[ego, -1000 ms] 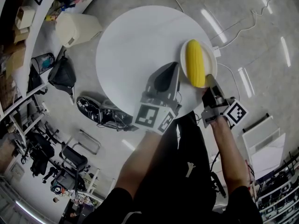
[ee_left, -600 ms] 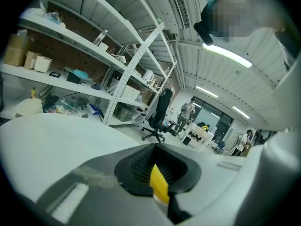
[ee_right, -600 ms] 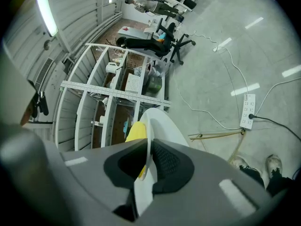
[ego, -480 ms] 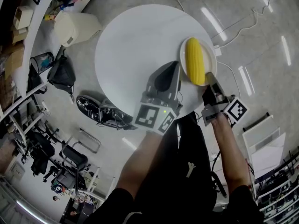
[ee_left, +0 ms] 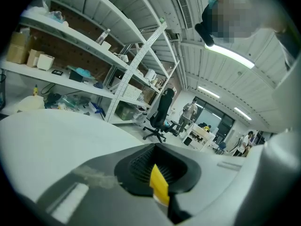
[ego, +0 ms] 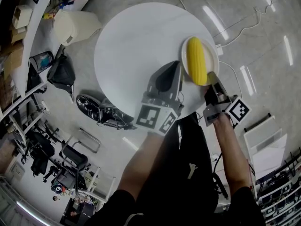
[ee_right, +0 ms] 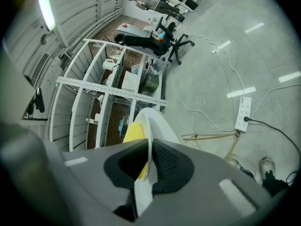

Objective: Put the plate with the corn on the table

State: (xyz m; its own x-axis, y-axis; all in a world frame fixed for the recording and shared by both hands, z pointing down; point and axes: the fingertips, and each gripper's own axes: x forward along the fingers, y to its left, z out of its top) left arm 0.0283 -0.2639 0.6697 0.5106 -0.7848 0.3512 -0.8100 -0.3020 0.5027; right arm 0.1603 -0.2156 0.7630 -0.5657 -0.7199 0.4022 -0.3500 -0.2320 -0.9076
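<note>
The right gripper [ee_right: 149, 166] is pinching the near rim of a round white plate [ee_right: 156, 119] between its jaws. A yellow corn cob [ee_right: 132, 130] is lying on the plate just beyond them. Ahead of the jaws, the plate is overlapping the edge of a round white table [ego: 136, 51]; contact cannot be told. The left gripper [ee_left: 160, 175] is hovering beside the plate, jaws pressed together and empty.

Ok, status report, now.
Right tool shut on plate rim. Corn on plate, at table edge. Left tool shut, off the plate. Nothing in the way.
</note>
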